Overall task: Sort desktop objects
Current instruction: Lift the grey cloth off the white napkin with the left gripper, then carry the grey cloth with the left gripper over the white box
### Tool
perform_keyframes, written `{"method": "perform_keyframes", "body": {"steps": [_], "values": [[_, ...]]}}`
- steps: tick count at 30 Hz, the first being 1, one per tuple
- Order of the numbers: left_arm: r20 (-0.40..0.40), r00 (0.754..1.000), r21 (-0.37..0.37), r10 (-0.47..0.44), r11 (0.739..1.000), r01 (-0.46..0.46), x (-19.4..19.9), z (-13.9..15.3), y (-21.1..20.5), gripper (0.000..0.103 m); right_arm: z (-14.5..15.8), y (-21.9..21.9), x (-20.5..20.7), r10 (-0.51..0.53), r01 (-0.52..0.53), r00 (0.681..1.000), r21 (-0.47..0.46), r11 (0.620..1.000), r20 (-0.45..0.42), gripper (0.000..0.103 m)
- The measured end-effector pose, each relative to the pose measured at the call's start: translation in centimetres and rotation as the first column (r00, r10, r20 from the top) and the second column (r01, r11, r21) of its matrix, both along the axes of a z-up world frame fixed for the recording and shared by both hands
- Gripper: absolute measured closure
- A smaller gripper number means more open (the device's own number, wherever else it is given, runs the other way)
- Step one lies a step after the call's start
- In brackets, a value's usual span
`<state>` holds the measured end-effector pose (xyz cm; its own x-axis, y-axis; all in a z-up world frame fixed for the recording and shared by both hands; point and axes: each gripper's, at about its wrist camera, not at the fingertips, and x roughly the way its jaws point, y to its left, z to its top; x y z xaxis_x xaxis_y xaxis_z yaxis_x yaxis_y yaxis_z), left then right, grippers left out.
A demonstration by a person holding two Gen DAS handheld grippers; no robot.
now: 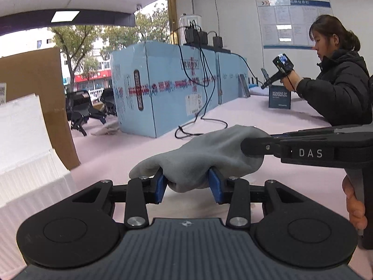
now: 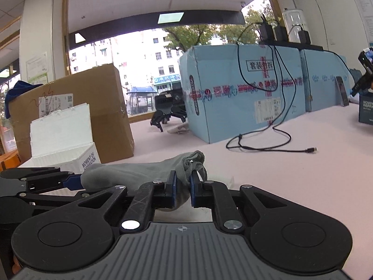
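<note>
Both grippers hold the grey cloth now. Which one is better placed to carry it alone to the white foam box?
Probably the left gripper. It clamps a thick fold of the grey cloth, and the white foam box lies on its side. The right gripper pinches only a thin bunched end.

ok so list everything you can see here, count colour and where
soft grey fabric sock: 1, grey, held over the pink tabletop between both grippers
large blue cartons: 2, light blue, rear of table
black cable: 1, black, trailing off the cartons
brown cardboard box: 1, brown, far left
white foam box: 1, white, before the cardboard box
left gripper: 1, black, blue pads, clamping one sock end
right gripper: 1, black, pinching the other end
</note>
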<state>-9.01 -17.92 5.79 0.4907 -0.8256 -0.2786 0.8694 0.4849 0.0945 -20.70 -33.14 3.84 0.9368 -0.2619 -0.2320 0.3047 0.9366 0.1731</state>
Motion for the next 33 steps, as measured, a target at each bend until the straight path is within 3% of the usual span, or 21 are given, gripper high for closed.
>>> {"method": "perform_keyframes", "body": {"steps": [3, 6, 8, 11, 14, 17, 20, 23, 28, 33], "values": [[-0.011, 1.0, -0.08, 0.024, 0.996, -0.025, 0.6, 2.4, 0.9, 0.067, 2.0, 0.5, 0.8, 0.035, -0.035, 0.998, 0.0, 0.999, 0.05, 0.092], [-0.032, 0.995, -0.183, 0.093, 0.978, -0.097, 1.8, 5.8, 2.3, 0.068, 5.2, 0.1, 2.9, 0.131, -0.145, 0.984, 0.119, 0.982, 0.121, 0.093], [-0.046, 0.989, -0.253, 0.144, 0.956, -0.15, 2.6, 8.1, 3.4, 0.068, 7.6, 0.2, 4.3, 0.185, -0.22, 0.963, 0.174, 0.96, 0.194, 0.093], [-0.084, 0.974, -0.346, 0.21, 0.91, -0.226, 3.9, 11.6, 6.4, 0.068, 10.8, 2.0, 6.3, 0.225, -0.267, 0.933, 0.121, 0.956, 0.28, 0.093], [-0.118, 0.955, -0.394, 0.271, 0.87, -0.295, 4.7, 14.0, 9.9, 0.068, 13.1, 4.3, 8.3, 0.282, -0.325, 0.894, 0.071, 0.943, 0.347, 0.093], [-0.148, 0.931, -0.418, 0.335, 0.832, -0.366, 5.4, 15.1, 13.1, 0.068, 14.3, 6.5, 10.7, 0.346, -0.408, 0.854, 0.087, 0.909, 0.389, 0.093], [-0.181, 0.907, -0.415, 0.381, 0.806, -0.421, 6.6, 15.4, 15.7, 0.068, 14.9, 8.5, 13.1, 0.392, -0.474, 0.82, 0.109, 0.874, 0.417, 0.093], [-0.204, 0.894, -0.394, 0.4, 0.802, -0.449, 8.0, 15.0, 17.6, 0.068, 14.8, 10.3, 15.0, 0.428, -0.511, 0.799, 0.102, 0.853, 0.421, 0.093], [-0.264, 0.844, -0.283, 0.466, 0.799, -0.53, 11.3, 14.0, 17.8, 0.068, 13.6, 11.3, 17.7, 0.468, -0.521, 0.812, 0.071, 0.851, 0.348, 0.093], [-0.336, 0.803, -0.172, 0.491, 0.807, -0.565, 13.8, 11.9, 17.0, 0.068, 13.2, 10.6, 19.8, 0.486, -0.537, 0.829, 0.15, 0.83, 0.279, 0.093]]}}
